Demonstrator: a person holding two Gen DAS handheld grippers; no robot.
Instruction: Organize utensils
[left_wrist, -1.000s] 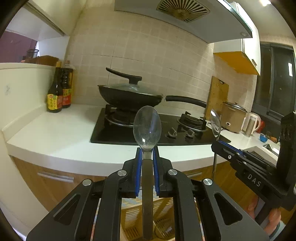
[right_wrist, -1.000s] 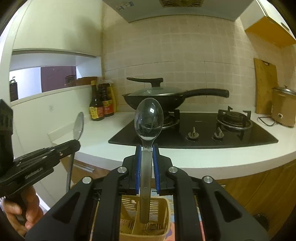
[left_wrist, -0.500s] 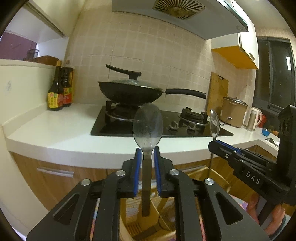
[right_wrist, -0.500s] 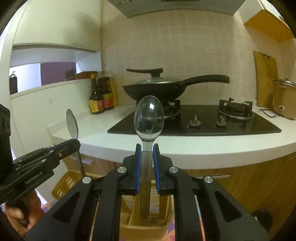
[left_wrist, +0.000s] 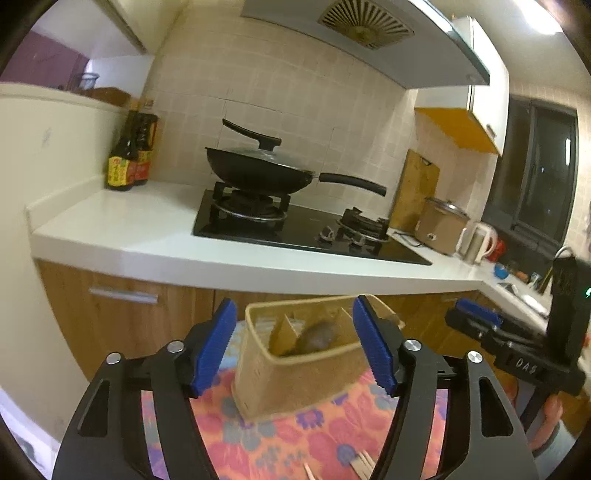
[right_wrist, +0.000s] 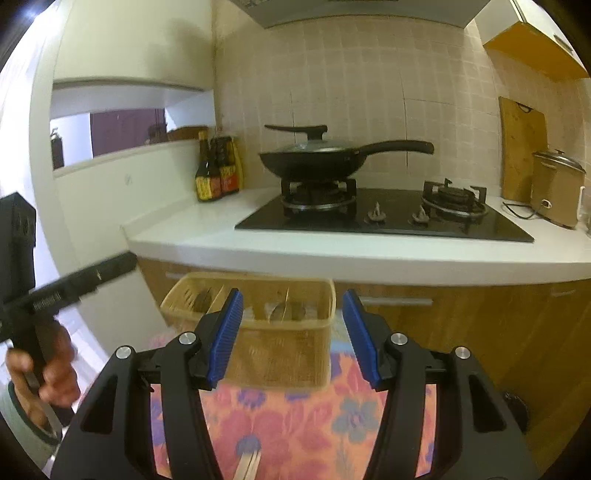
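We look from a fisheye camera on each tong, forward along its two fingers and tilted slightly down. The left view sits close behind the left gripper (left_wrist: 295, 343); the right view sits close behind the right gripper (right_wrist: 291, 334). Both show the beige utensil basket (left_wrist: 295, 384) just ahead on the flowered cloth (right_wrist: 295, 424), with the counter (left_wrist: 147, 236) and wok (right_wrist: 314, 158) farther beyond. Each view catches the other tong at its edge.

Spoon bowls (left_wrist: 318, 335) in caddy (left_wrist: 295, 384) blurred; handles hidden below rim. Wooden utensil (right_wrist: 248, 466) cut off at bottom edge.
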